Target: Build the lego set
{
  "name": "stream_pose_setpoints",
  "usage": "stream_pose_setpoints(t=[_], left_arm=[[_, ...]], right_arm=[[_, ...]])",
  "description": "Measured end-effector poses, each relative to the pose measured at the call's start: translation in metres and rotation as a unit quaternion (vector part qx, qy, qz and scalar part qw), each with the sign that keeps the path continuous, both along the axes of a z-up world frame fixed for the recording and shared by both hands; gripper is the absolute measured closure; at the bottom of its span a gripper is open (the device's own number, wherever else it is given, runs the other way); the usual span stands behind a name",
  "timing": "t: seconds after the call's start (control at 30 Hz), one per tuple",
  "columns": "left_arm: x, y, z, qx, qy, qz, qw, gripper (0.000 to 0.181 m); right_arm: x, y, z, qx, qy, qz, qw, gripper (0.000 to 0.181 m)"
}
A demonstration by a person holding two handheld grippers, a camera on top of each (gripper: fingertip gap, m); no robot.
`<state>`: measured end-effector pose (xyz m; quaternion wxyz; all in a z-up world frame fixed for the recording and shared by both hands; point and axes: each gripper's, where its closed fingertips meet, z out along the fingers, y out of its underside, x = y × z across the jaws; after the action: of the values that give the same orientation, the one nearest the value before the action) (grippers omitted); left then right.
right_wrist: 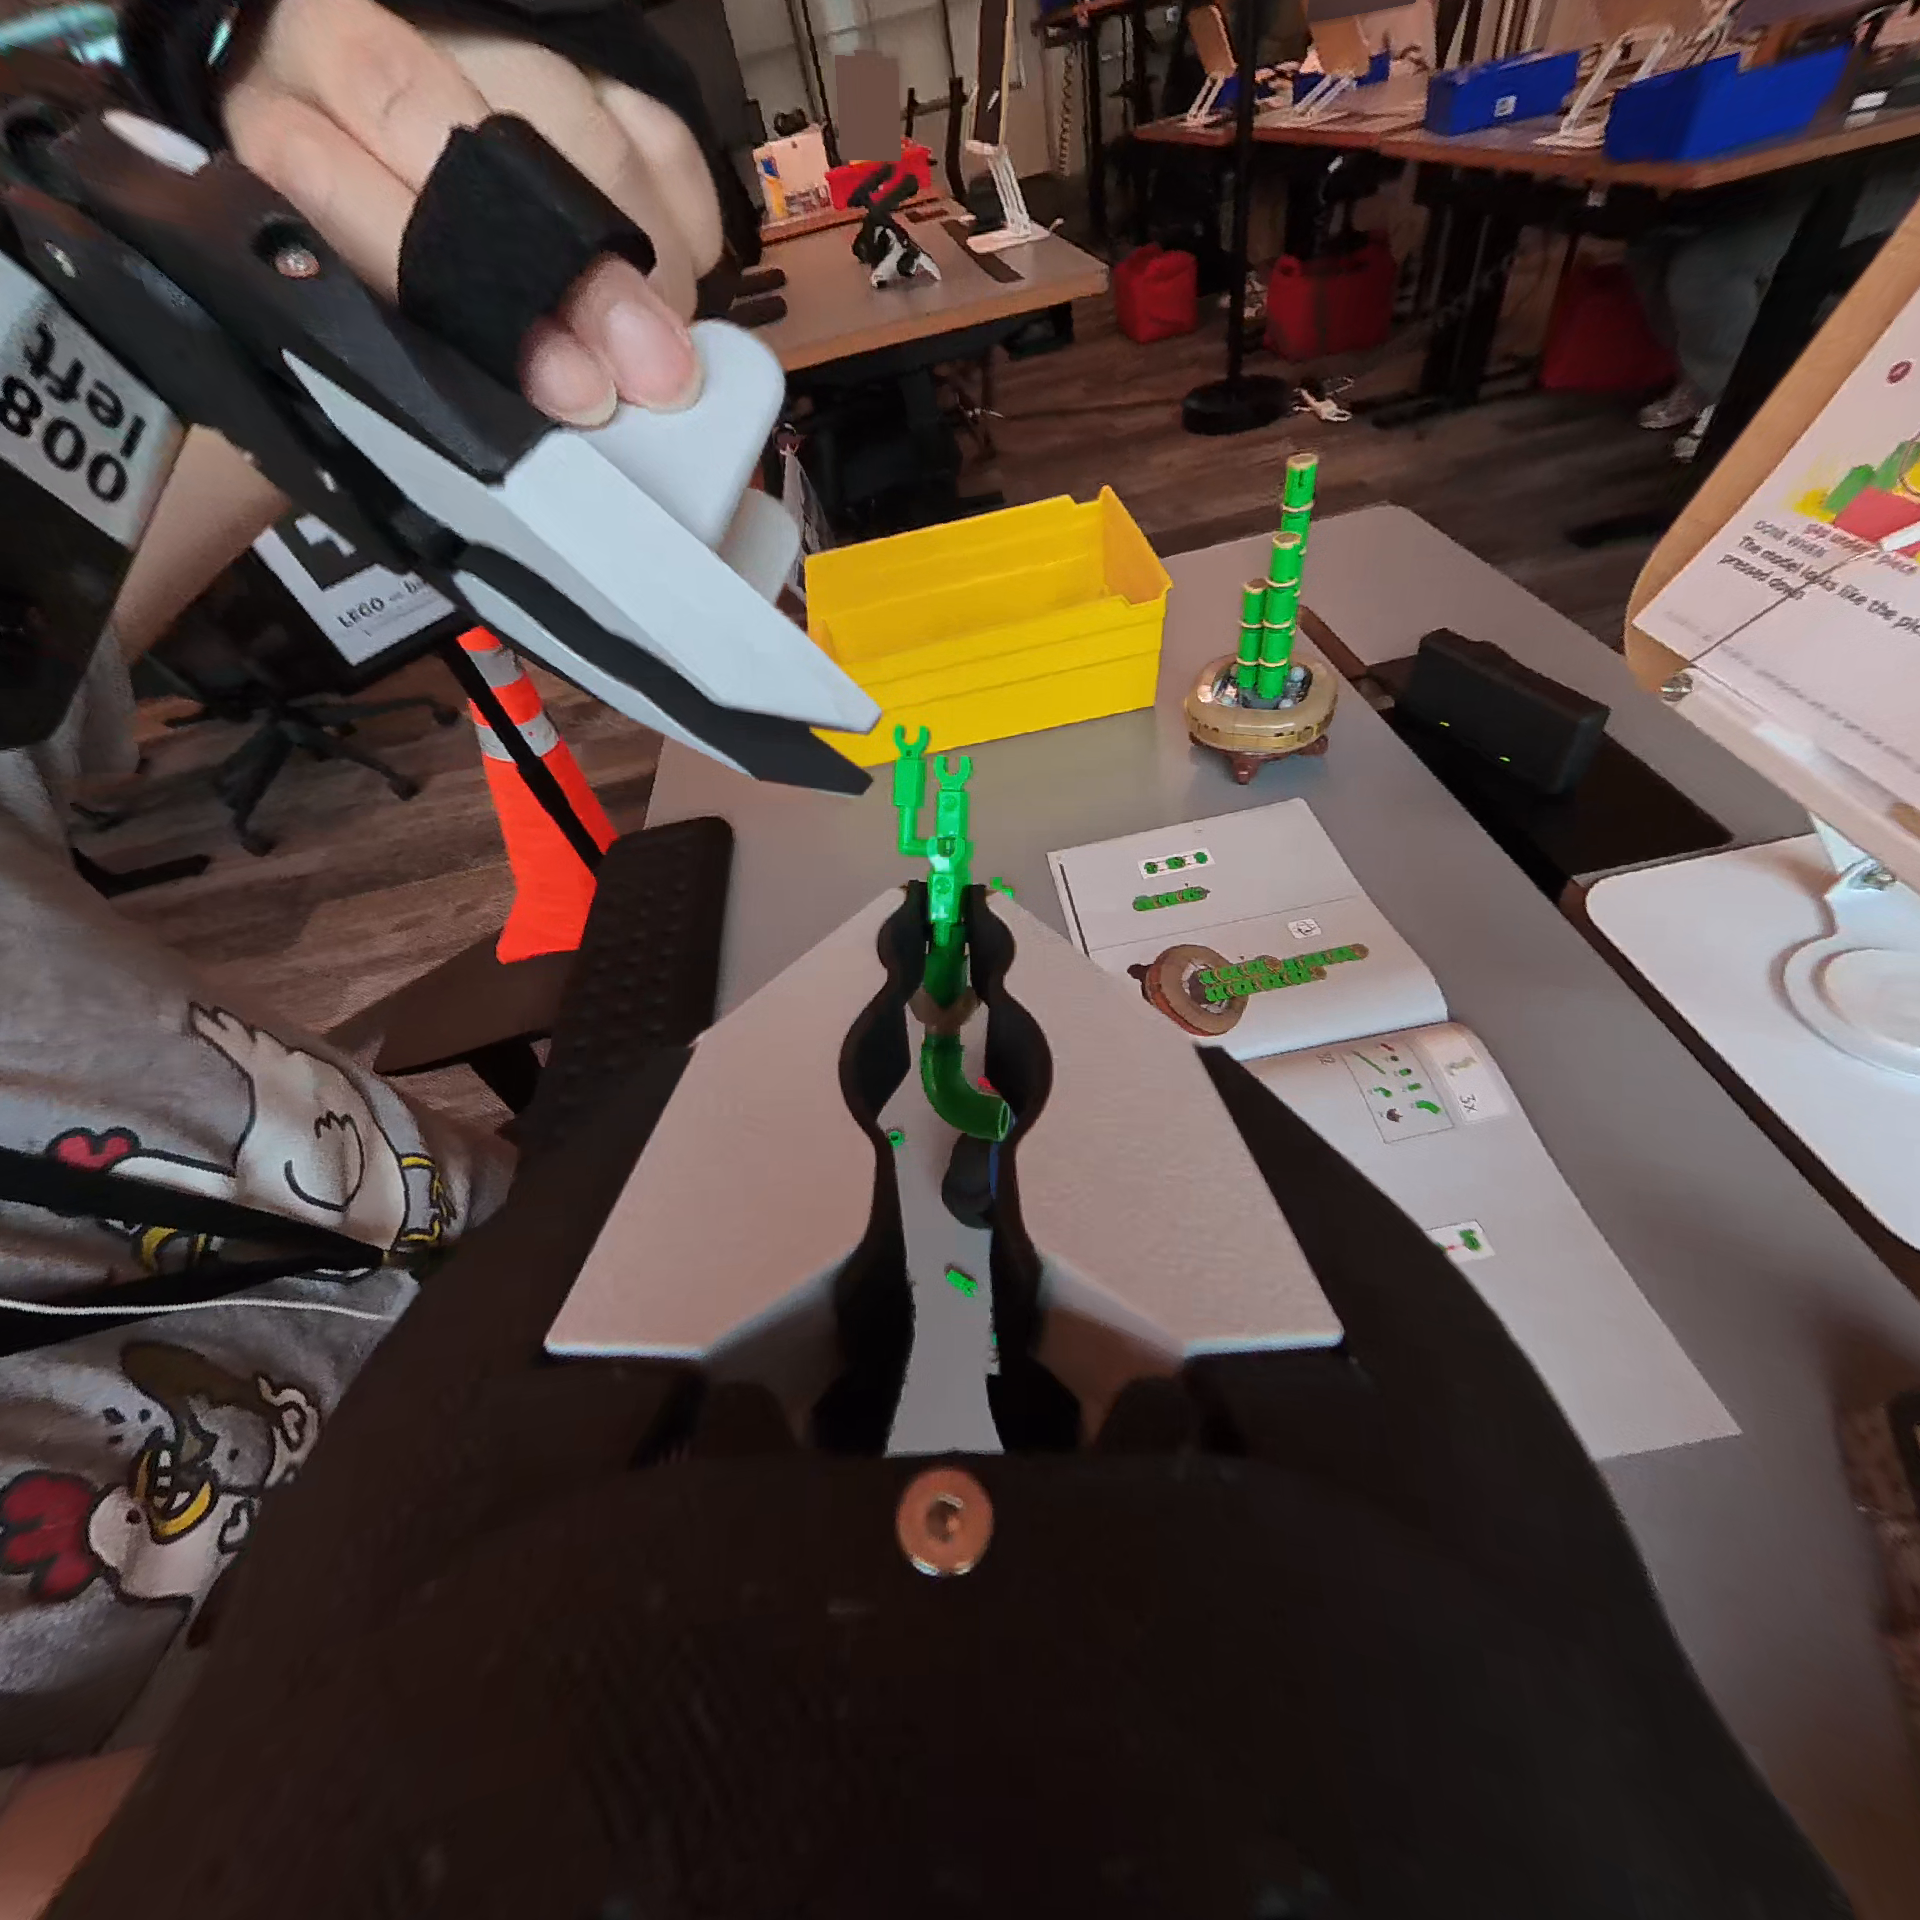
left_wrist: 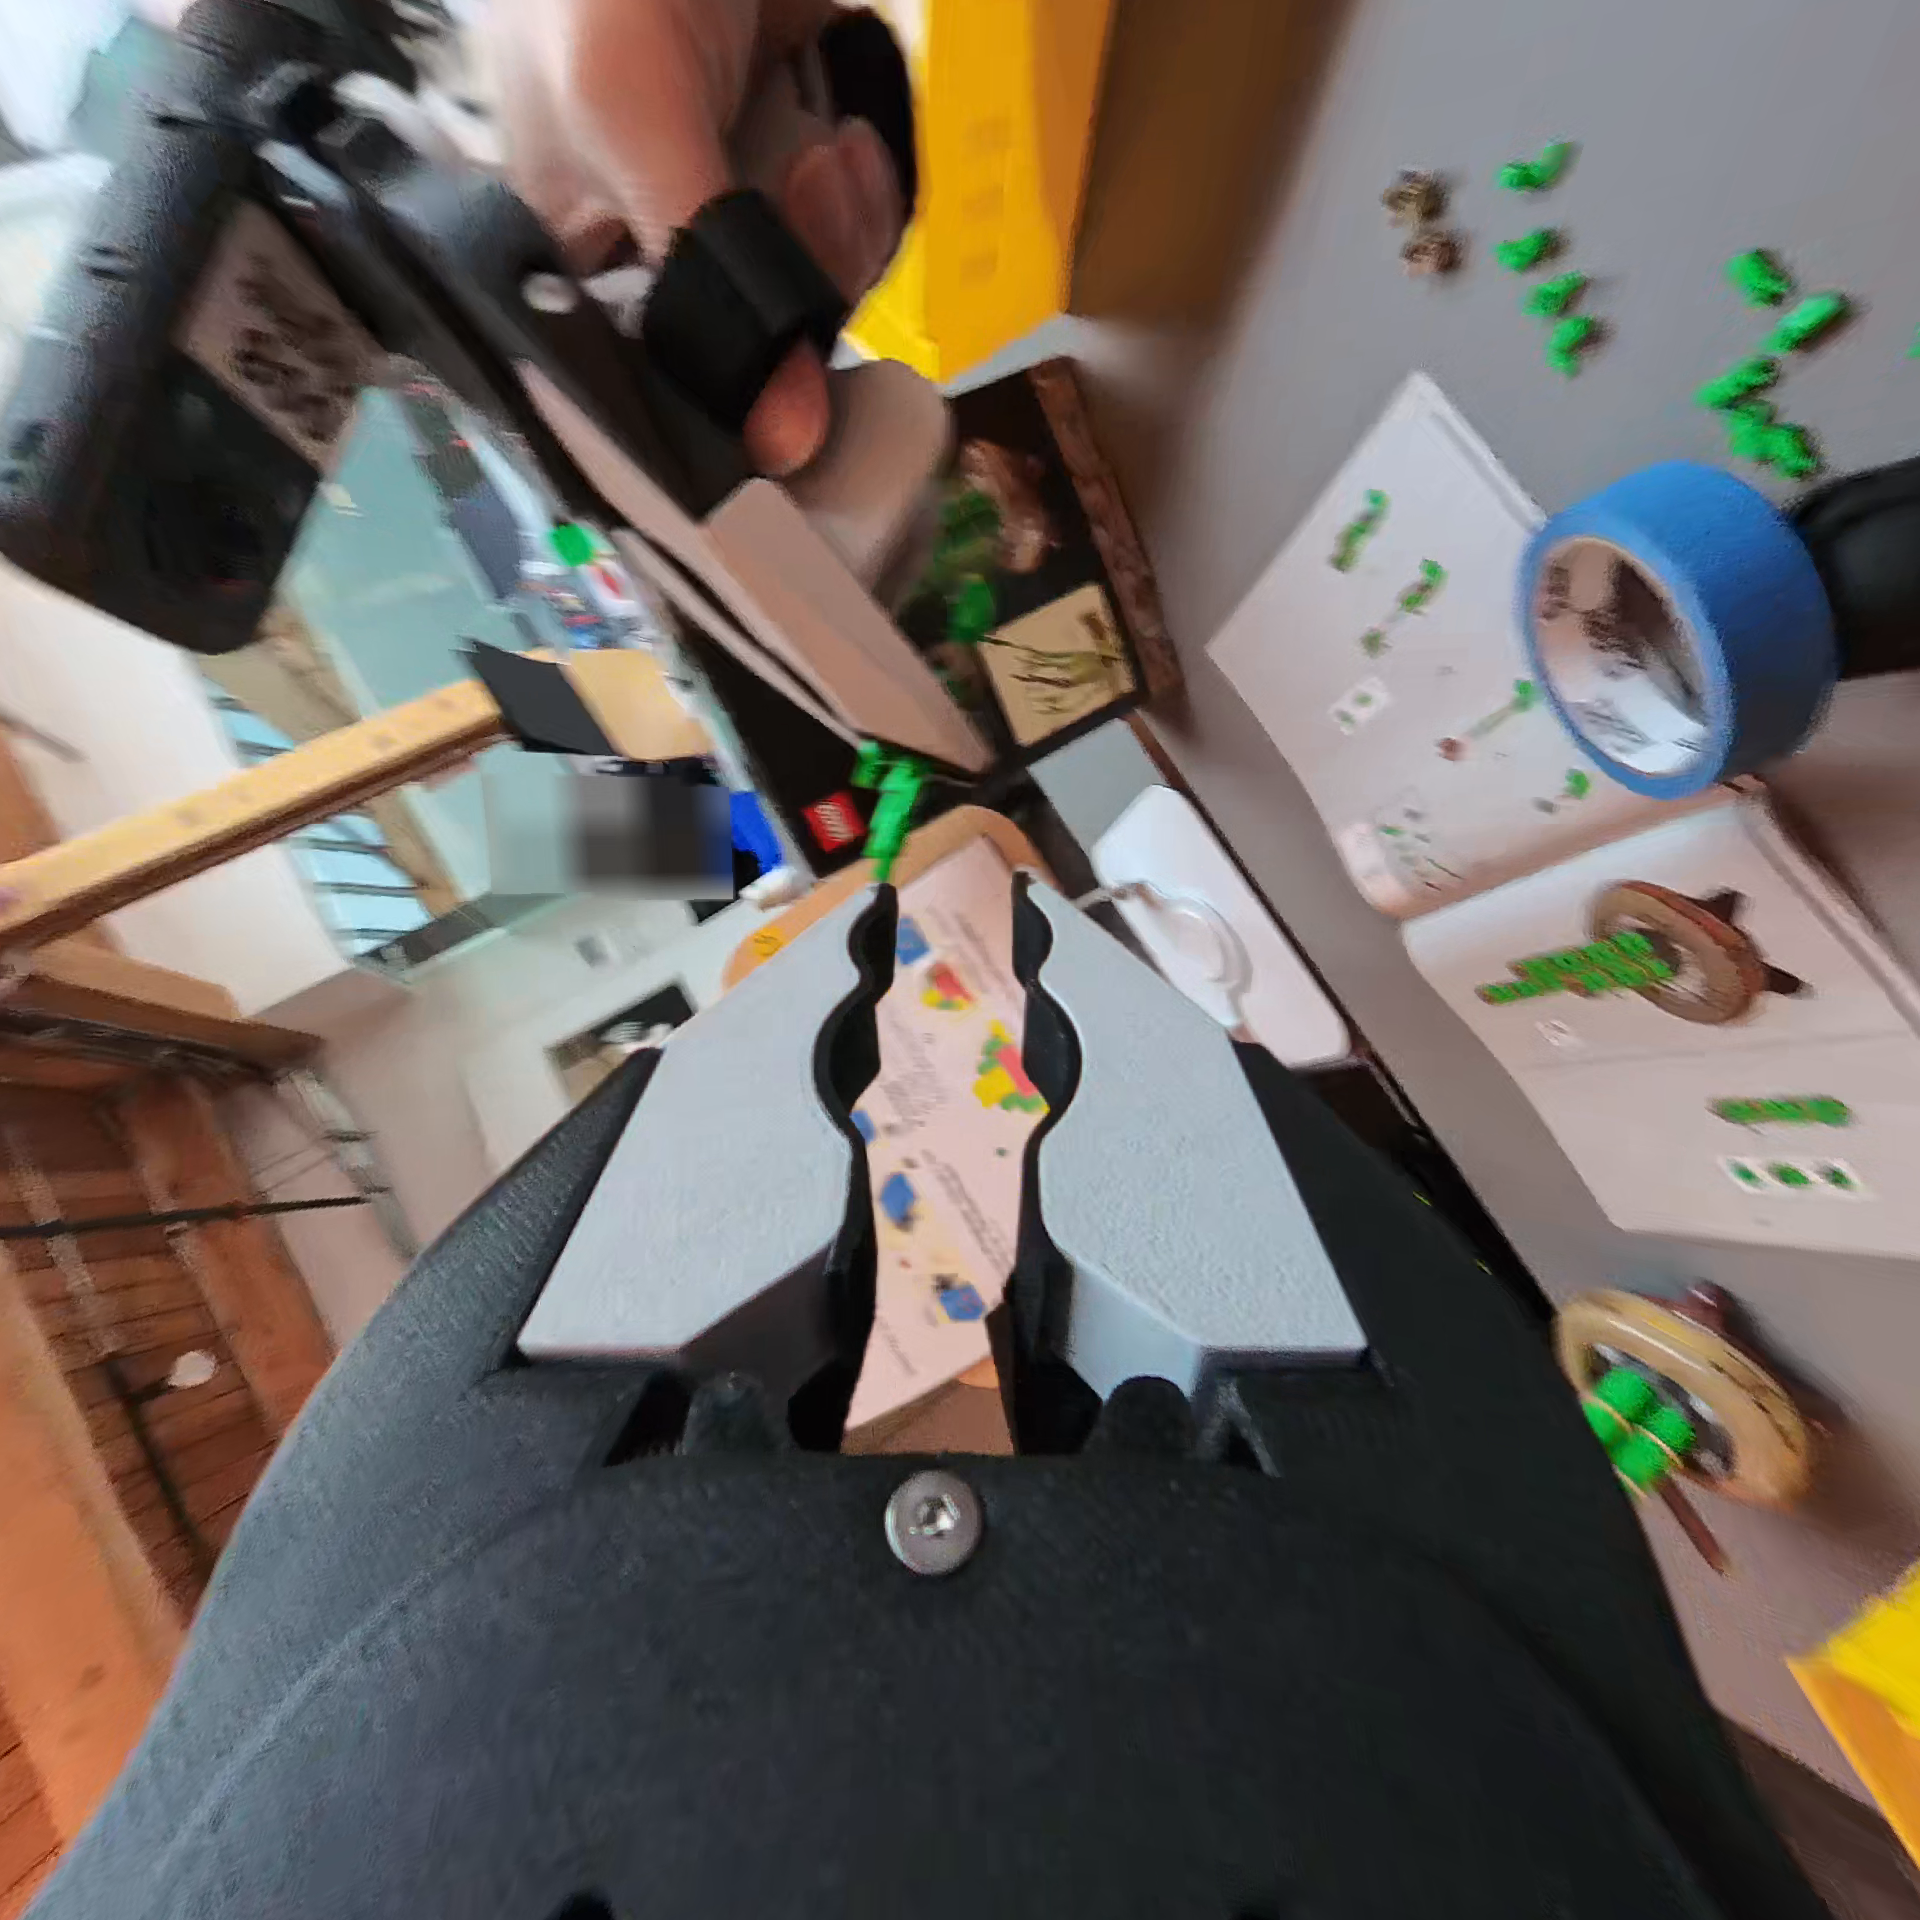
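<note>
My right gripper (right_wrist: 943, 904) is shut on a green stem piece (right_wrist: 941, 883). The stem has clip ends on top, a tan ring and a dark green curved tube between the jaws. It is held upright above the grey table (right_wrist: 1049, 800). My left gripper (right_wrist: 871, 753) comes in from the upper left, its tips right beside the stem's top clip. In the left wrist view, my left gripper (left_wrist: 956, 899) has narrowly parted, empty jaws. The stem (left_wrist: 888, 795) sits just beyond its left fingertip, at the tips of the right gripper (left_wrist: 971, 761). The bamboo model (right_wrist: 1262, 665) stands in its gold pot.
An open instruction booklet (right_wrist: 1299, 935) lies on the table, right of my right gripper. A yellow bin (right_wrist: 987, 613) stands behind. There is a black box (right_wrist: 1496, 707), a clipboard (right_wrist: 1818, 520) and a white tray (right_wrist: 1683, 935) at right. Blue tape roll (left_wrist: 1673, 623) and loose green pieces (left_wrist: 1756, 364) lie nearby.
</note>
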<state>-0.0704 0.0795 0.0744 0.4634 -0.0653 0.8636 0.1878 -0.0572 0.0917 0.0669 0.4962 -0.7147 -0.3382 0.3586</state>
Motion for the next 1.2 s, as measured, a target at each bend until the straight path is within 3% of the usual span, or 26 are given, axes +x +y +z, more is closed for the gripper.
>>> stream_pose_setpoints(t=[0.1,0.27,0.73,1.0,1.1,1.2], left_arm=[[0.008,-0.011,0.014,0.005,-0.041,-0.037,0.998,0.16],[0.008,-0.007,0.01,0.043,-0.02,-0.058,0.997,0.173],[0.008,-0.007,0.0,0.064,0.014,-0.068,0.996,0.181],[0.003,-0.005,-0.008,0.079,0.03,-0.064,0.994,0.181],[0.004,-0.004,-0.007,0.08,0.023,-0.06,0.995,0.172],[0.002,-0.004,-0.009,0.079,0.026,-0.061,0.995,0.177]], right_arm=[[-0.004,-0.007,0.0,0.01,-0.021,0.006,1.0,0.176],[-0.008,-0.013,0.003,0.018,-0.032,0.009,0.999,0.176],[-0.009,-0.008,-0.006,0.0,-0.043,0.008,0.999,0.176],[-0.012,-0.007,-0.014,-0.011,-0.063,0.011,0.998,0.176],[-0.013,-0.008,-0.015,-0.011,-0.063,0.014,0.998,0.176],[-0.014,-0.007,-0.014,-0.006,-0.067,0.011,0.998,0.176]])
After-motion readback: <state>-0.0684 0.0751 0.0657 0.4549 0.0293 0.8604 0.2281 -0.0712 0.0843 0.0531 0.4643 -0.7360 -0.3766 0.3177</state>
